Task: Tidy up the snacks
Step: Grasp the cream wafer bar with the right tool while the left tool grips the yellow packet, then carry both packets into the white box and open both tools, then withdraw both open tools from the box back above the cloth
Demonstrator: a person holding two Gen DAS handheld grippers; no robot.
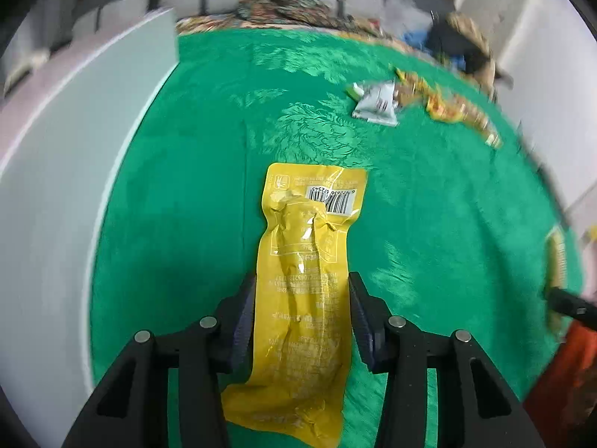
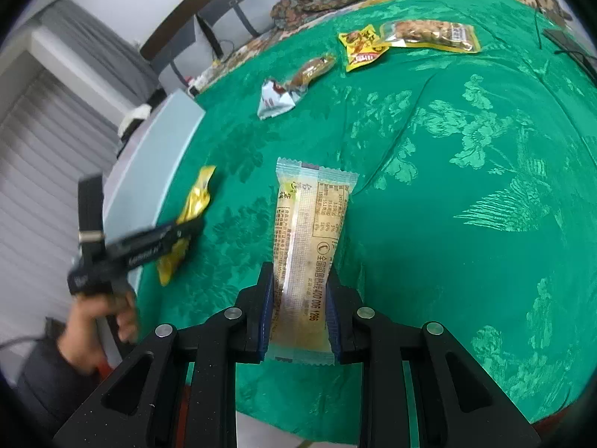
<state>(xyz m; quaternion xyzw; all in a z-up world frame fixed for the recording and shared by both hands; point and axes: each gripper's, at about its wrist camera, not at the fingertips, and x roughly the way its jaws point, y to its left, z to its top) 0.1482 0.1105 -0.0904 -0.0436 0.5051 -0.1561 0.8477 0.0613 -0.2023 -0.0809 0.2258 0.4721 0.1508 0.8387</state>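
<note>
- Left gripper (image 1: 302, 280): jaws closed onto yellow packet (image 1: 304, 291), which runs lengthwise between the pads over the green cloth (image 1: 186, 186).
- Right gripper (image 2: 298, 272): clamped on clear-wrapped bar (image 2: 309, 246), far end sticking out forward.
- Loose snacks far side: white wrapper (image 2: 276, 99), nut bag (image 2: 433, 35).
- Left view blurred at edges; far packs unreadable.
- Grey box (image 2: 156, 156) beside the cloth, contents not visible.
</note>
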